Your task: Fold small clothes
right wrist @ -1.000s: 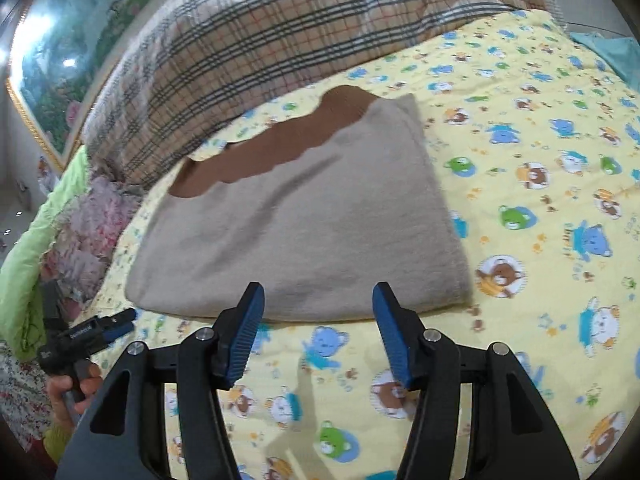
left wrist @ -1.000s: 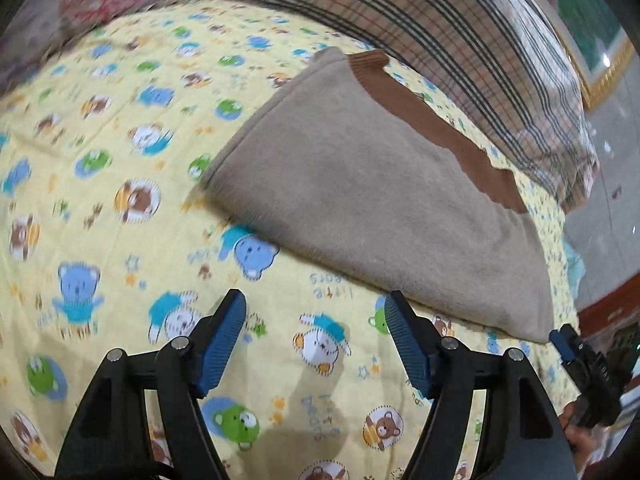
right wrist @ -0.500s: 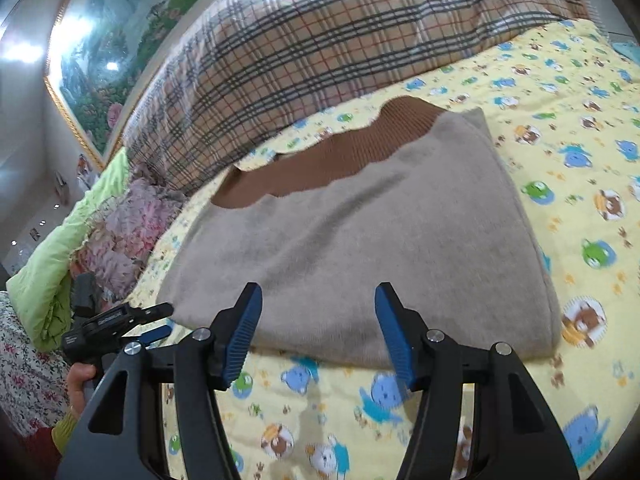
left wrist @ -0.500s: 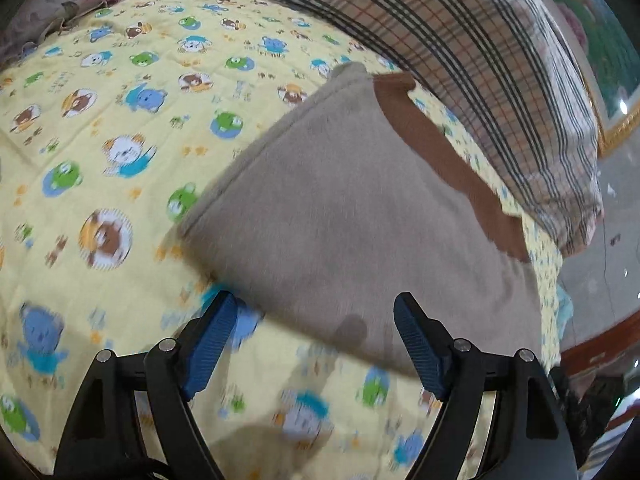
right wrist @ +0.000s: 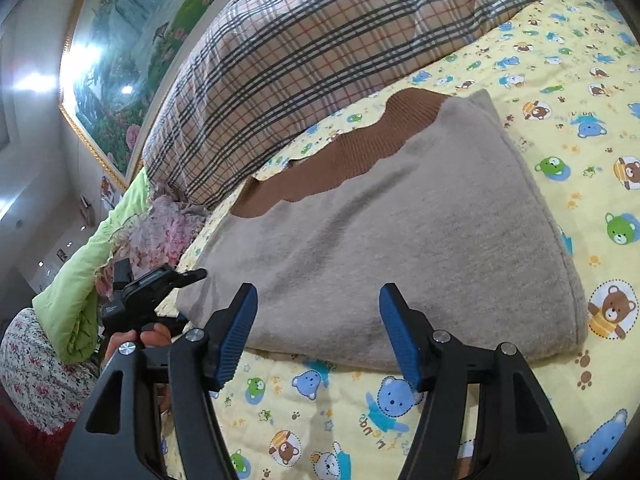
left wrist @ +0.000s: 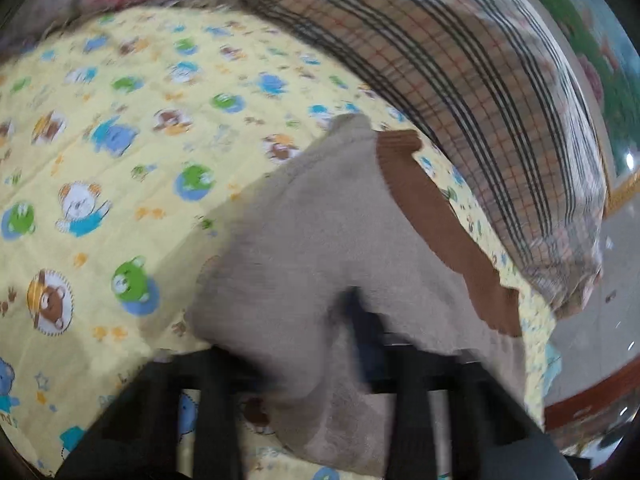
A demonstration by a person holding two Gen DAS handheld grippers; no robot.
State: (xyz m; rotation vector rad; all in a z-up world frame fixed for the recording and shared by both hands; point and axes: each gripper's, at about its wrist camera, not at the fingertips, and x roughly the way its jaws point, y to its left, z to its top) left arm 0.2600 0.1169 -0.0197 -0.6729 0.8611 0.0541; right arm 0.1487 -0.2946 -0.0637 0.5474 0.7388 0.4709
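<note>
Fingers on my right gripper stand wide apart with nothing between them, hovering just short of the near edge of the folded beige sweater. On my left gripper the view is blurred and the sweater drapes over the fingertips, so I cannot tell whether they grip it. It lies on the yellow bear-print bed sheet, brown ribbed hem toward the plaid pillow.

Left wrist view smears with motion blur; right wrist view is sharp, with glare on the painting and fisheye-bent edges.
</note>
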